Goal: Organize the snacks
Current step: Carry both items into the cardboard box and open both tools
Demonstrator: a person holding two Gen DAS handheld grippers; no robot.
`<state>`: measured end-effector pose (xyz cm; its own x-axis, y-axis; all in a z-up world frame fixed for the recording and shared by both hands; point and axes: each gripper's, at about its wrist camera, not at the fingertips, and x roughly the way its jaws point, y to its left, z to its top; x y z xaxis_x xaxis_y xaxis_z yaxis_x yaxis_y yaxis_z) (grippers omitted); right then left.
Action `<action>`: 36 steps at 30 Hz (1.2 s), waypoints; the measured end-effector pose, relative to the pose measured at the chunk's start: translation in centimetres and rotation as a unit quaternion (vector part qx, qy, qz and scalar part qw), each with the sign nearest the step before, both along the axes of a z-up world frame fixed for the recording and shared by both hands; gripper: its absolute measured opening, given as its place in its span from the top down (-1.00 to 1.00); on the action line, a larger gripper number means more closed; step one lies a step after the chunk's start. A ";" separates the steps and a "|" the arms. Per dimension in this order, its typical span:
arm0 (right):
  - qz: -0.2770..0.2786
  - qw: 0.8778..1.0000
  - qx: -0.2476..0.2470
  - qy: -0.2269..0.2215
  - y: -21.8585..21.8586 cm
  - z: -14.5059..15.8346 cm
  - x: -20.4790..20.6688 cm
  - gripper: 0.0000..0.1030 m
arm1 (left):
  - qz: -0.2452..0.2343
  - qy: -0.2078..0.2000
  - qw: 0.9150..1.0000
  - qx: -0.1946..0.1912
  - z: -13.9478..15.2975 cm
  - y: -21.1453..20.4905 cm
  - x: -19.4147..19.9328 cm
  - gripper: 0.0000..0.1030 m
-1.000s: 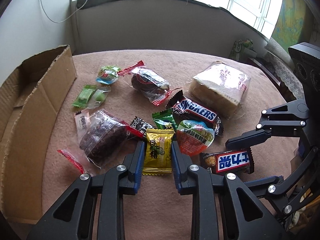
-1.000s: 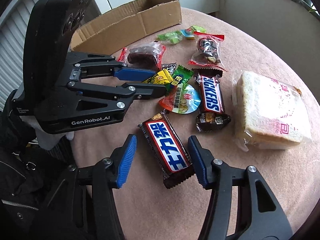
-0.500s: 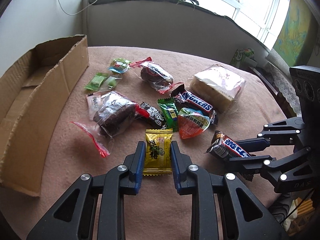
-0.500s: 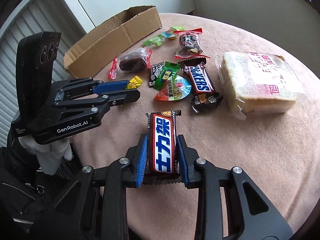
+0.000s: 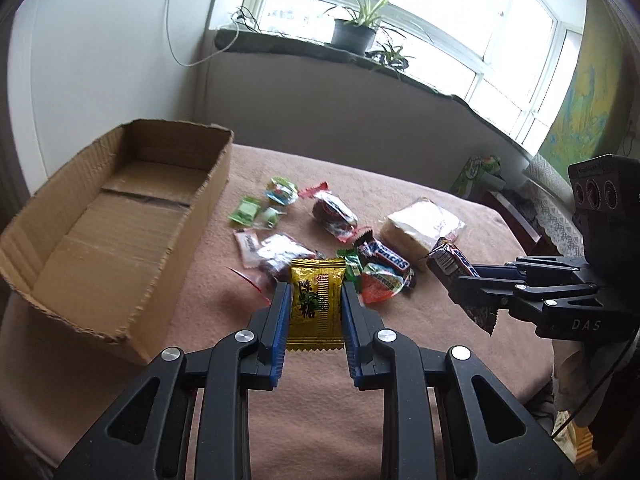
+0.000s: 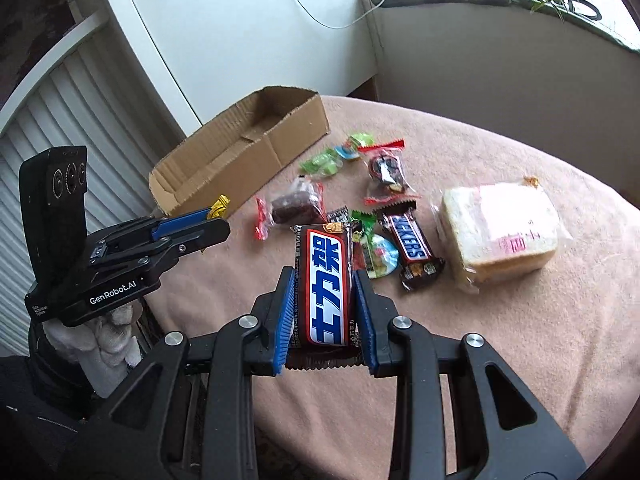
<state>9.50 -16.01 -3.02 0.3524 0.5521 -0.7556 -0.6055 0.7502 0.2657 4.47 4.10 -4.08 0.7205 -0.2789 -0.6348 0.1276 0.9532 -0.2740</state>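
Left wrist view shows the small gold candy packet with dark writing (image 5: pixel 317 304) in the low middle of the frame, pinched between the blue pads of my left gripper (image 5: pixel 314 312) and lifted off the pink tablecloth (image 5: pixel 400 360). My right gripper (image 6: pixel 325 304) is squeezed shut on the dark chocolate bar with the blue and red label (image 6: pixel 326 284), also up in the air, in the middle of the right wrist view. I think the job has only just begun. The long brown cardboard box (image 5: pixel 120 216), at the left of the left view, looks empty. Lots of snacks are left on the cloth: the Snickers bar (image 6: pixel 412 244), the wrapped white bread slices (image 6: pixel 500 232), the little green sweets (image 5: pixel 256 212) and more. Two are picked up; none are put away.
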 end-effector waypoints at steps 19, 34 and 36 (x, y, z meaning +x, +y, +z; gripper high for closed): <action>0.062 0.997 -0.007 -0.050 17.2 2.7 5.3 0.42 | 0.148 -0.031 0.987 0.059 1.7 11.9 0.8 0.56; 0.079 0.996 -0.020 -0.024 23.1 0.7 6.8 0.42 | 0.166 -0.015 0.984 0.066 0.5 13.8 1.6 0.56; 0.072 0.997 -0.023 -0.026 22.8 0.8 6.9 0.38 | 0.165 -0.013 0.984 0.071 0.4 13.7 1.6 0.55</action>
<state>16.42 6.83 -2.22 0.3116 0.5654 -0.7637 -0.7203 0.6648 0.1983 6.07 17.81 -3.63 0.7733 0.0629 -0.6309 -0.1905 0.9721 -0.1366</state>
